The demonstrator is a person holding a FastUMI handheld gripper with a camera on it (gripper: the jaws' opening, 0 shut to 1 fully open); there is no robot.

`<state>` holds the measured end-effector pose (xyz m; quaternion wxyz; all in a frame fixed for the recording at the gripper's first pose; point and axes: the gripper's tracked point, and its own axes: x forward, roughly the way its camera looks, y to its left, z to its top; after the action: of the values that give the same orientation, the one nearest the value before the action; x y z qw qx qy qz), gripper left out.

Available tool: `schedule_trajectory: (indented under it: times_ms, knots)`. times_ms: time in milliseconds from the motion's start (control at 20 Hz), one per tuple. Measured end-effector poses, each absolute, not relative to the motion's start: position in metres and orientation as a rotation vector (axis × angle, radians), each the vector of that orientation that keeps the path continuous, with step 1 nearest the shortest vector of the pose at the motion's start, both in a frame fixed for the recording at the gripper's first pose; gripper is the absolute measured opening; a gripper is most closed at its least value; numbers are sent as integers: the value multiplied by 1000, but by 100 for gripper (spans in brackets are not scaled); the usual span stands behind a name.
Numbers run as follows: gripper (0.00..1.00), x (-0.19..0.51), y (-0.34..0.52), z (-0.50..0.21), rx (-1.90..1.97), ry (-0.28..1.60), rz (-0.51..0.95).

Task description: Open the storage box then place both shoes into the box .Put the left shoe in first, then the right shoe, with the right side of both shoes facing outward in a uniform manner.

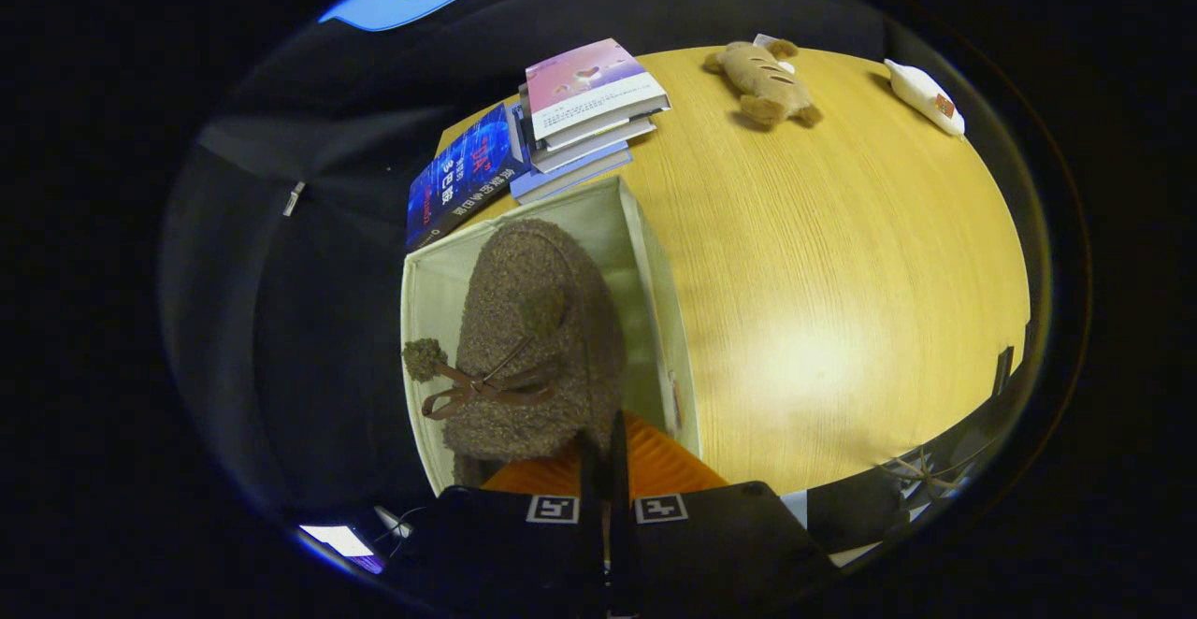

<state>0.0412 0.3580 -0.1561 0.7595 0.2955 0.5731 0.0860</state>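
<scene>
The tool has its two black fingers drawn together, pinching the heel edge of a brown fuzzy boucle shoe with a brown ribbon bow and small pompoms. The shoe hangs toe-forward over the open cream fabric storage box, partly inside it, with orange ribbed material showing just under the heel. The box stands at the edge of the round pale wooden desk. Beyond the box lies a stack of books beside a dark blue book. Farther off rest a tan plush toy and a white bottle.
</scene>
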Motion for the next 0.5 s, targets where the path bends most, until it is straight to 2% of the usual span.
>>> schedule_trajectory:
  times_ms: [400,500]
  knots:
    - [8,40,354,-157,643,1247,187]
    - [14,39,357,-153,666,1236,202]
